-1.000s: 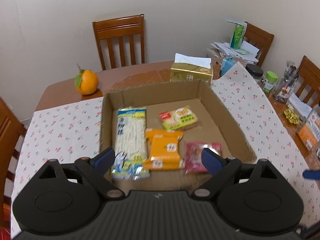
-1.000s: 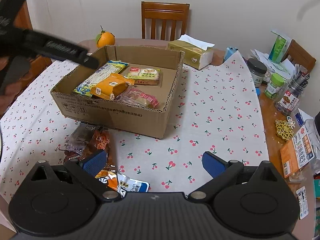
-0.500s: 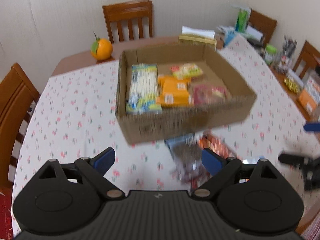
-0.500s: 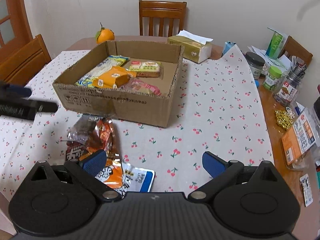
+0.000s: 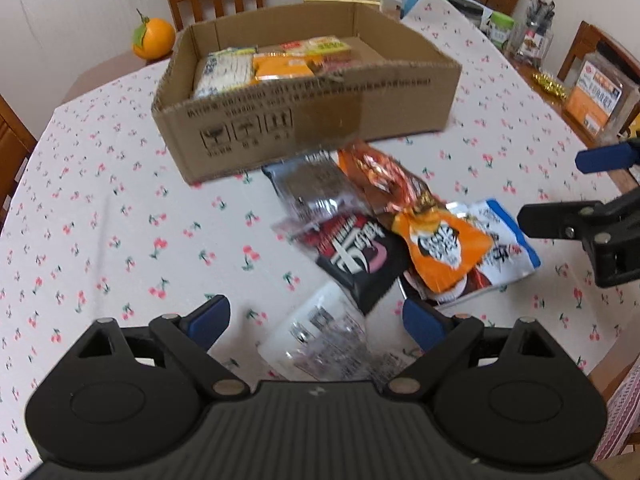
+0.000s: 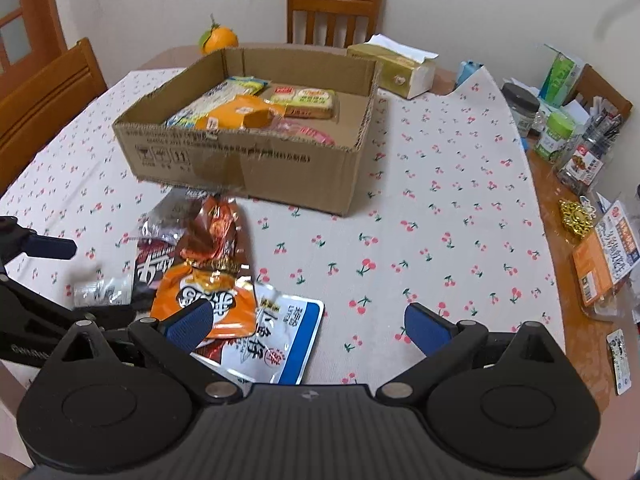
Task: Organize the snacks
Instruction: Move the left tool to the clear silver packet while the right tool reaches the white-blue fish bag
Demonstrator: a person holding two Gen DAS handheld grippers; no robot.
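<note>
Cardboard box (image 5: 304,120) sat on the cherry-print tablecloth (image 5: 100,208), open-topped, tape patch on its near wall. Inside lay a pale noodle pack (image 5: 224,70), an orange packet (image 5: 280,67), a green-and-yellow biscuit pack (image 6: 304,98) and a pink wrapper (image 6: 308,132).

Loose snack pile lay on the cloth just in front of the box, packets overlapping:
- clear dark wrapper (image 5: 312,188) nearest the box
- shiny red-brown bag (image 5: 384,176) beside it
- black bag with pink lettering (image 5: 356,256)
- orange bag (image 5: 444,248) on top of a white-and-blue pouch (image 5: 504,248)
- a clear pack (image 5: 328,336) nearest the camera (blurred; print unreadable)

Left gripper (image 5: 316,320) hovered over the near end of the pile, fingers spread wide, nothing between them; the clear pack lay below the gap. Contact could not be judged from the left wrist view.

Right gripper (image 6: 308,326) was also spread wide and empty. Its left fingertip (image 6: 190,326) overlapped the orange bag in the right wrist view, possibly only above it.

An orange (image 5: 154,38), a tissue box (image 6: 400,68) and wooden chairs (image 6: 334,8) stood beyond the box.
</note>
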